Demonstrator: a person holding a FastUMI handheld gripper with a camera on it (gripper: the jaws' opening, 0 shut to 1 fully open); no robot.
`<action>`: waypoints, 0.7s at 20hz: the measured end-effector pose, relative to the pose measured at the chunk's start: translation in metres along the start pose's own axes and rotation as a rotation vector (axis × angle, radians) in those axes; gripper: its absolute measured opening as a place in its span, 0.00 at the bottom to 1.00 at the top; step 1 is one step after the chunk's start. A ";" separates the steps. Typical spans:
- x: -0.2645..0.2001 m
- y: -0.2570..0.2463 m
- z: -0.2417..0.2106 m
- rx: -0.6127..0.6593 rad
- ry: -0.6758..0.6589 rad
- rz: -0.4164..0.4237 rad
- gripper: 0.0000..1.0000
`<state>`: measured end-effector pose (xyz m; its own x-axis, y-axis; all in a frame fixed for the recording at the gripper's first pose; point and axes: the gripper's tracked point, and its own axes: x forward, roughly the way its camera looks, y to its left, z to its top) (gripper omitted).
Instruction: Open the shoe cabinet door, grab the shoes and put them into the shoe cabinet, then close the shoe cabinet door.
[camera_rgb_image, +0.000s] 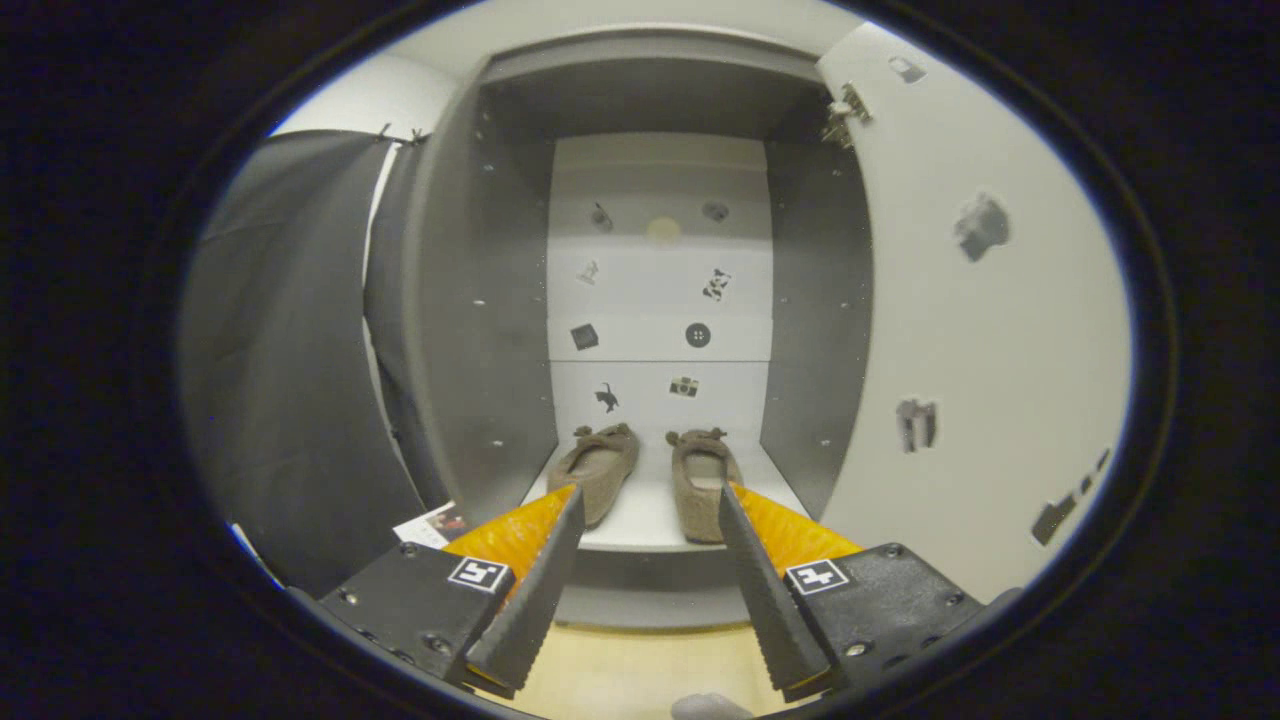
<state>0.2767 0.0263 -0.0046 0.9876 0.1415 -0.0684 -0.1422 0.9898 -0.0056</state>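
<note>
The gripper (648, 505) is spread, with nothing between its fingers; the serrated inner faces stand well apart at lower centre of the frame.

The cabinet (660, 300) occupies the centre of the frame. Its interior is a tall, narrow box with dark matte side walls and a pale back panel carrying small printed stickers.

The shoes (650, 475) lie side by side on the pale bottom shelf, just beyond the fingertips. Both are soft slip-ons with a felt-like, fuzzy surface and a small bow at the toe. Their long axes run front to back, toes toward the back panel, heels toward the gripper; the left one is angled slightly.

The door (960, 330) stands swung open at right of the frame, a smooth pale slab with stickers on its inner face and a metal hinge at upper right.

Judgement: the shoes are placed, so the closing step remains. The door lies to the right of the gripper and beyond it; the gripper would need to get behind the door's free edge, at lower right.
</note>
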 end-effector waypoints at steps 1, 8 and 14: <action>-0.022 0.000 -0.003 -0.008 -0.007 0.005 0.92; -0.158 -0.026 -0.026 0.007 -0.048 0.006 1.00; -0.254 -0.091 -0.027 0.032 -0.108 -0.055 1.00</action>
<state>0.0368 -0.1007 -0.0136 0.9955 0.0861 0.0387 -0.0871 0.9959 0.0255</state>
